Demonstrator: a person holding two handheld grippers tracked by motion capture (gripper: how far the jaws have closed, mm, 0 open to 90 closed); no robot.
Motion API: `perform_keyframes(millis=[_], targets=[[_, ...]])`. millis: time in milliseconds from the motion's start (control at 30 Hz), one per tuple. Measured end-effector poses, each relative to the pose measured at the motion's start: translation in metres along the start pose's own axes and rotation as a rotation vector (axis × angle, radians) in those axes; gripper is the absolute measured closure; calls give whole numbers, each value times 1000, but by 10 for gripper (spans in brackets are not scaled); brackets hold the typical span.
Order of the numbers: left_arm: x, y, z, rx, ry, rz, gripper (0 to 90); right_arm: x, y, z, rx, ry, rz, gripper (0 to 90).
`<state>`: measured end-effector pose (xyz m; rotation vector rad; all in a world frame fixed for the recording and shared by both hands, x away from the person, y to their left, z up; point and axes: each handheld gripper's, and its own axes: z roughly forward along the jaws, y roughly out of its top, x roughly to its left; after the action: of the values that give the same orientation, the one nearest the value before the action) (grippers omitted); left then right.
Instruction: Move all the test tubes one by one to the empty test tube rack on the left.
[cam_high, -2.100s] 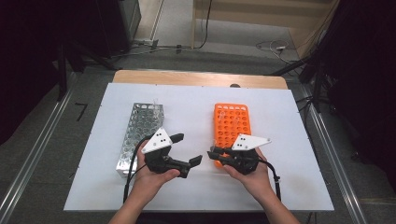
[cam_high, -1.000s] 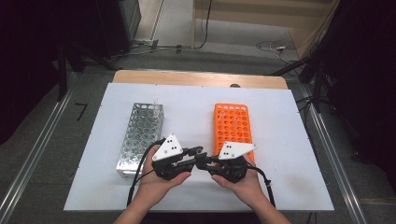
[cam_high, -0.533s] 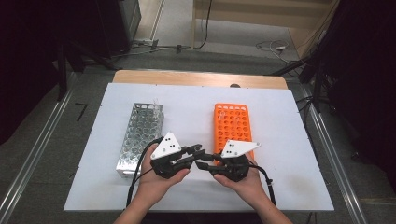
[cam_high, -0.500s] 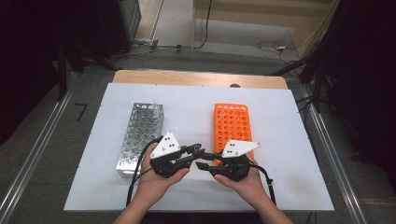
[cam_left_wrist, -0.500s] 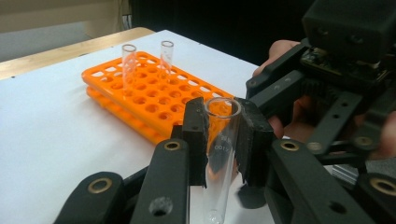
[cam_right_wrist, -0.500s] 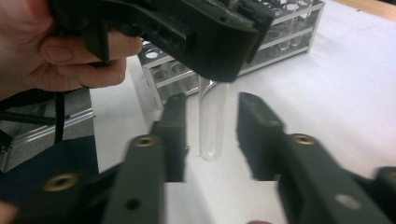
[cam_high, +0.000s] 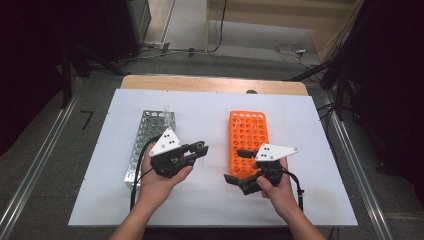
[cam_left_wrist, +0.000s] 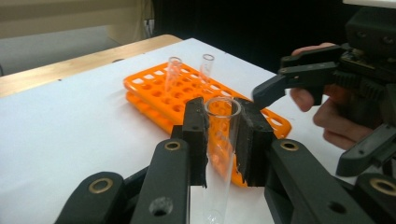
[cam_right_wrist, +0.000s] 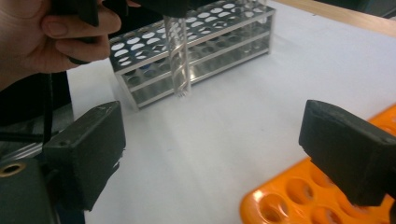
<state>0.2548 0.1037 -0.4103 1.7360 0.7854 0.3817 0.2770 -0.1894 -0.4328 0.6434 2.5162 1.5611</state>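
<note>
My left gripper (cam_high: 199, 149) hovers between the two racks, shut on a clear empty test tube (cam_left_wrist: 218, 140) held upright near its rim. From the right gripper view the tube (cam_right_wrist: 179, 60) hangs above the white table in front of the metal rack (cam_right_wrist: 201, 42). My right gripper (cam_high: 235, 165) sits at the near left corner of the orange rack (cam_high: 248, 137), open, with nothing between its jaws (cam_right_wrist: 219, 154). Two clear tubes (cam_left_wrist: 173, 73) stand at the far end of the orange rack (cam_left_wrist: 154, 91).
The metal rack (cam_high: 147, 142) lies left of my left hand, the orange one to the right. White table surface (cam_high: 205, 115) spreads between them. A wooden strip (cam_high: 210, 84) borders the table's far edge. Cables trail from both grippers toward the person.
The two grippers met at the table's middle about a second ago, then drew apart. The right gripper has moved back toward the person and stands open; the left keeps the tube.
</note>
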Motion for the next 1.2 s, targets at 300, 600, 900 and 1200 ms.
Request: perform_keyframes(millis=[300, 600, 900, 1200], targets=[[13, 4, 0, -7, 34, -16, 762, -14, -8, -21, -19, -16, 29, 3], [25, 10, -1, -11, 65, -6, 762, -29, -21, -41, -20, -60, 60, 0], [47, 17, -6, -36, 114, -13, 762, -45, -37, -58, -22, -115, 96, 0], [69, 23, -20, -68, 177, -34, 762, -53, -46, -66, -21, -135, 113, 0]])
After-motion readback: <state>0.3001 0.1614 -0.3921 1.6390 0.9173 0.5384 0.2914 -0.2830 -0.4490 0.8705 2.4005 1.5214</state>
